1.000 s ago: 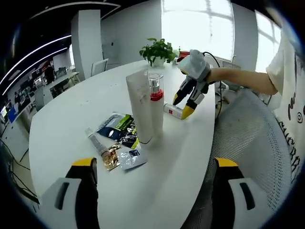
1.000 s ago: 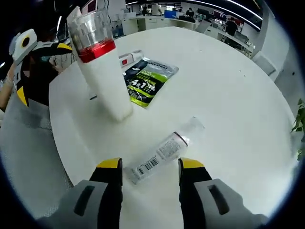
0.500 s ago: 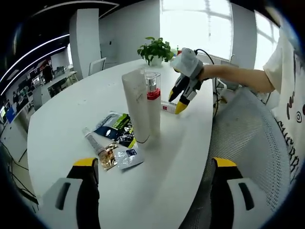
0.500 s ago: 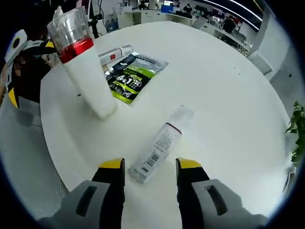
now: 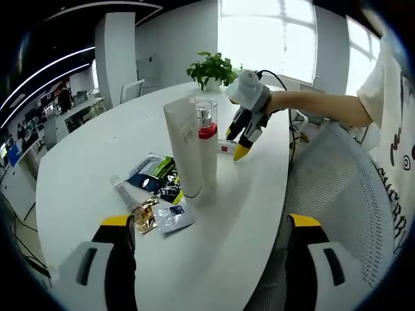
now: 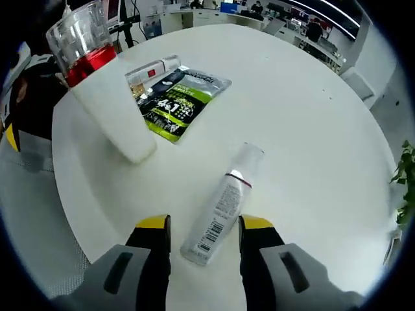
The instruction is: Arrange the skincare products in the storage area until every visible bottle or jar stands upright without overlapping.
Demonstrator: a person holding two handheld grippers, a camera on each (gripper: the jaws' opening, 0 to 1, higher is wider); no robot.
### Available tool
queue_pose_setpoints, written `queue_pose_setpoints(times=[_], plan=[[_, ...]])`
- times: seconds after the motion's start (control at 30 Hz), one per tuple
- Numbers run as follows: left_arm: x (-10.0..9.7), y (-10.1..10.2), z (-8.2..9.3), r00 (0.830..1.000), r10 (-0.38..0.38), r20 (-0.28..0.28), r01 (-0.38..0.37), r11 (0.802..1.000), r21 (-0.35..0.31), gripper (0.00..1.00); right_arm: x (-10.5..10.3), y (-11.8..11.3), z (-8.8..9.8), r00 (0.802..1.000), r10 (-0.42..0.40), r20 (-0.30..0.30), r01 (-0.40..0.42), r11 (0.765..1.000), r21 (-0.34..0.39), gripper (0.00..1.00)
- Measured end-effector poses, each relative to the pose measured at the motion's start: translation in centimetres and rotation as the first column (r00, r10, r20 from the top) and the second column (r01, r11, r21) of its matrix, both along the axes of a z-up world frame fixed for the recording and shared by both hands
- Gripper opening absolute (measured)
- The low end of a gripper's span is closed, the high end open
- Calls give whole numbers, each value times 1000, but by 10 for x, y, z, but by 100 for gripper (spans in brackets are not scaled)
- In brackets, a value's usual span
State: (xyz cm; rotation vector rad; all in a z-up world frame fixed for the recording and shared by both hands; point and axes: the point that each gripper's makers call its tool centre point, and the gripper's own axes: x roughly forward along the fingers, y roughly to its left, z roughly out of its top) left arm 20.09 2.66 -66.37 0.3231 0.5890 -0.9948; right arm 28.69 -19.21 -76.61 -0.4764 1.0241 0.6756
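A tall white tube [image 5: 181, 146] and a white pump bottle [image 5: 207, 139] with a red band and clear cap stand upright together mid-table. The pump bottle [image 6: 107, 103] also rises at the left of the right gripper view. A slim clear-capped bottle [image 6: 224, 207] lies on its side, and my right gripper [image 6: 204, 227] is open with the bottle's base between its fingertips. Seen from the left gripper view, the right gripper [image 5: 235, 144] reaches down beside the lying bottle [image 5: 225, 148]. My left gripper [image 5: 209, 223] is wide open over the table's near edge, holding nothing.
A green-black sachet [image 6: 181, 100], a small red-labelled tube [image 6: 150, 70] and other flat sachets [image 5: 162, 217] lie near the upright bottles. A potted plant [image 5: 213, 68] stands at the far end. A mesh chair [image 5: 337, 188] sits by the round white table [image 5: 84, 149].
My right gripper has closed in on the lying bottle, whose base end now sits between the fingertips. The left gripper has stayed put and open.
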Motion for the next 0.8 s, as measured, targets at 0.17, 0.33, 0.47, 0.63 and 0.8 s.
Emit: queue_pose_setpoints(times=[0.17,0.33,0.47,0.63,0.8], plan=[[0,-3,0,1000,-6,0,6,1000,-1,90,5,-2,-2,1000,-5,-7,5,1000,-8,36],[6,-3,1,1000,20,6,-20,1000,-11,90,3,-2,-2,1000,-21,-21,21,1000,5,34],[4,-6,1,1000,15,4,-15,1000,-7,90,4,-3,-2,1000,-19,-23,20,1000,6,32],[2,-11,3,1000,5,6,-5,1000,-17,90,5,-5,-2,999,-26,-20,26,1000,9,29],[1,-15,3,1000,-4,5,4,1000,-19,89,5,-6,-1,999,-37,-20,37,999,12,26]])
